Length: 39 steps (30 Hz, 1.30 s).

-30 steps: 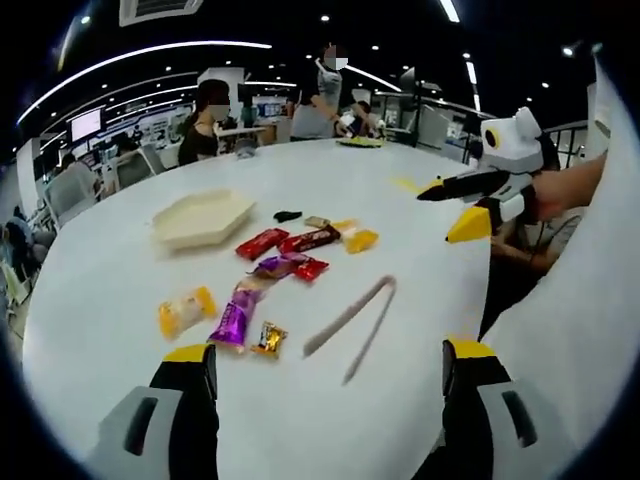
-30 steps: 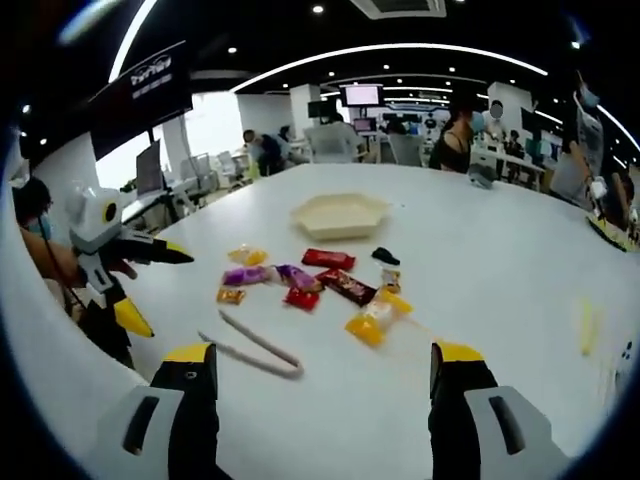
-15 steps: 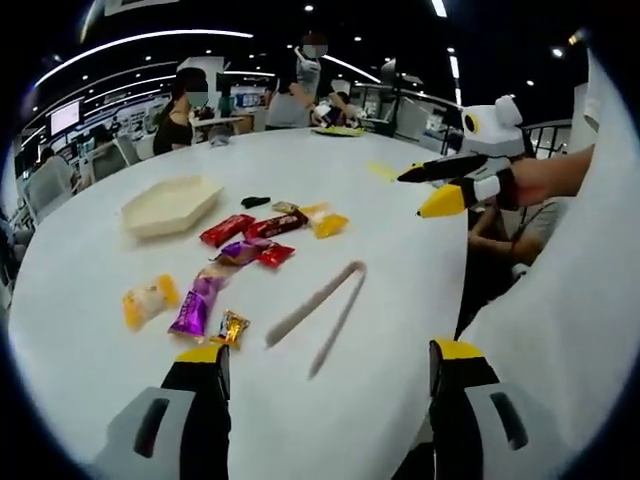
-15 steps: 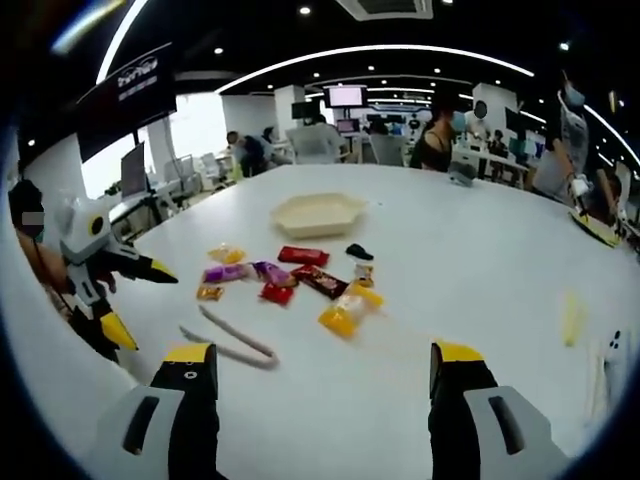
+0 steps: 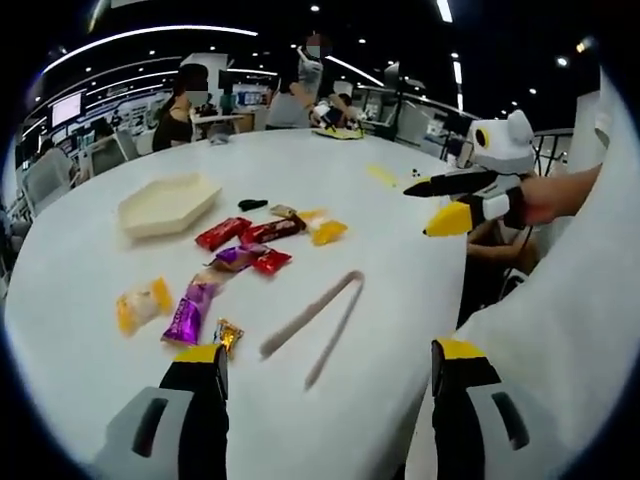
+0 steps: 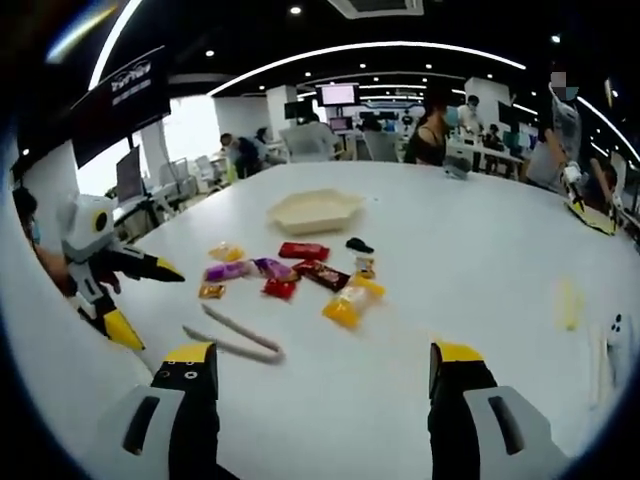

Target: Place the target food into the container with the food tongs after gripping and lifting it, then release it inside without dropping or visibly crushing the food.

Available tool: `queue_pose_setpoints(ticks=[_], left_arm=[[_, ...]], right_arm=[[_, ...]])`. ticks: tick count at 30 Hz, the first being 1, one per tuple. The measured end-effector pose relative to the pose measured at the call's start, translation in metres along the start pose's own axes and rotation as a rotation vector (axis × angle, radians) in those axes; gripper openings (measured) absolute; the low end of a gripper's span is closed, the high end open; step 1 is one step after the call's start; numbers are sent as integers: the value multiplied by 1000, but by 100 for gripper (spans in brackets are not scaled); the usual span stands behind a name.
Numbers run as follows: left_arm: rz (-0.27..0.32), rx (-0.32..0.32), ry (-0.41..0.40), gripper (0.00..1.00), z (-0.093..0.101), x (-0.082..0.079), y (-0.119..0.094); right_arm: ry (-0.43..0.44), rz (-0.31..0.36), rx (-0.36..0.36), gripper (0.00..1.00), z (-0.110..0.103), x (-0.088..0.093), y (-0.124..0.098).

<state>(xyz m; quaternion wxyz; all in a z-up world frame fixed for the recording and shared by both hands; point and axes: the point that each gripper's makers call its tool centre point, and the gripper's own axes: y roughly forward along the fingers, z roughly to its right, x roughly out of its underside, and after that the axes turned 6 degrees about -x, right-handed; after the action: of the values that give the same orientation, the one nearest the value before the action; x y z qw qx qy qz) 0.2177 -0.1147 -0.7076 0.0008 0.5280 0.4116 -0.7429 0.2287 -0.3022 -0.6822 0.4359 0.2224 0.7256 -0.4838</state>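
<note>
Both tools, left (image 5: 320, 375) and right (image 6: 320, 375), gaping, empty; drifted slightly nearer tongs (image 5: 315, 320) at twelve o'clock. Grasp pending.

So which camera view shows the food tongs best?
The left gripper view: the food tongs lie near the picture's middle, both arms spread apart on the white table. In the right gripper view the food tongs look smaller, lower left.
</note>
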Motion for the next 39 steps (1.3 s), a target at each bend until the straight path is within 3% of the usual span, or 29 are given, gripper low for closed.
queue_pose_setpoints(ticks=[8, 32, 39], left_arm=[[-15, 0, -3, 84, -4, 4, 0], [-8, -3, -17, 83, -4, -5, 2], [9, 11, 25, 79, -5, -6, 7]], right_arm=[[4, 1, 11, 88, 3, 1, 0], [28, 19, 21, 88, 14, -4, -1], [15, 25, 31, 87, 19, -4, -1]])
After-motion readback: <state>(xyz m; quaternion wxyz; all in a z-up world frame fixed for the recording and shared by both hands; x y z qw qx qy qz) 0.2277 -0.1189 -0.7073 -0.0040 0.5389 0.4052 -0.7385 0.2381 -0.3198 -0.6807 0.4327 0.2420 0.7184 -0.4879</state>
